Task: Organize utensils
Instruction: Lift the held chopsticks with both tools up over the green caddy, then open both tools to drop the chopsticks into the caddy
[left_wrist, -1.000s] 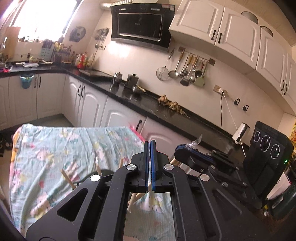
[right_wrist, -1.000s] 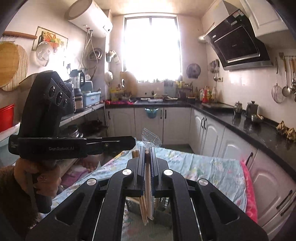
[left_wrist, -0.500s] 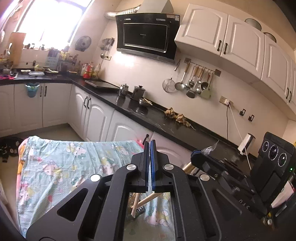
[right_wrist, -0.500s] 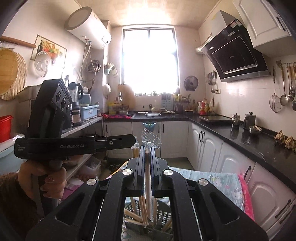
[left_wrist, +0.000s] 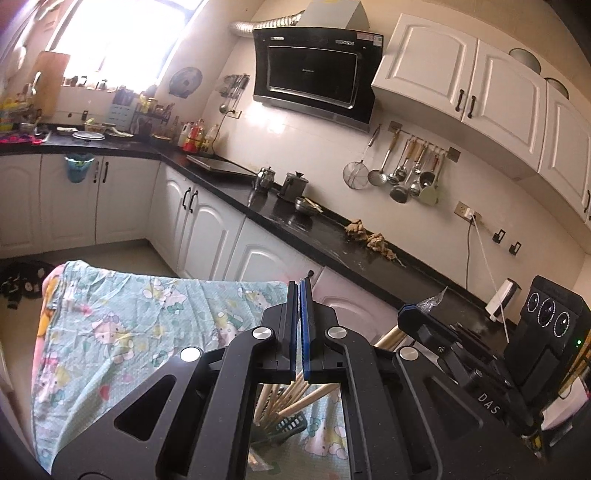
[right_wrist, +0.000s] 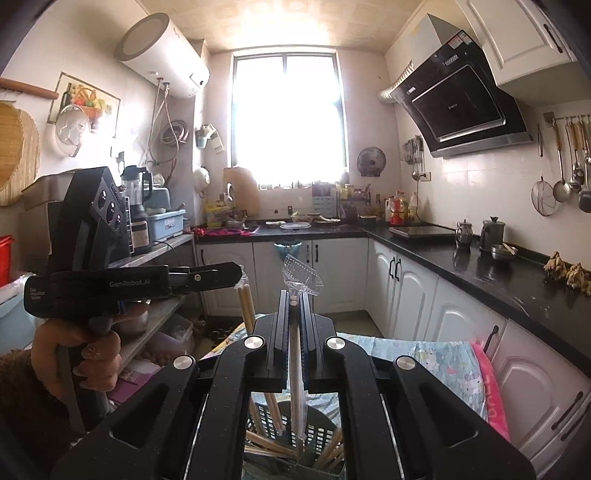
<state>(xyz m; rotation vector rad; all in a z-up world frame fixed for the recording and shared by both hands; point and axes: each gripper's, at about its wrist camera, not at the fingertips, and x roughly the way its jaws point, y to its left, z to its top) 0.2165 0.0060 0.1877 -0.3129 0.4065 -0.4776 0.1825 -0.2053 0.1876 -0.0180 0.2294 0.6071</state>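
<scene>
Looking along both grippers, we see a table draped in a pale blue cartoon-print cloth, with a black stone kitchen counter behind it. On the cloth stands a dark slotted plastic utensil basket holding a bundle of pale wooden chopsticks, leaning at angles. Our right gripper hangs above the basket, its jaws pressed onto one chopstick in a clear plastic sleeve, held upright. Our left gripper sits beside it with jaws nearly touching; we cannot tell whether it grips anything.
</scene>
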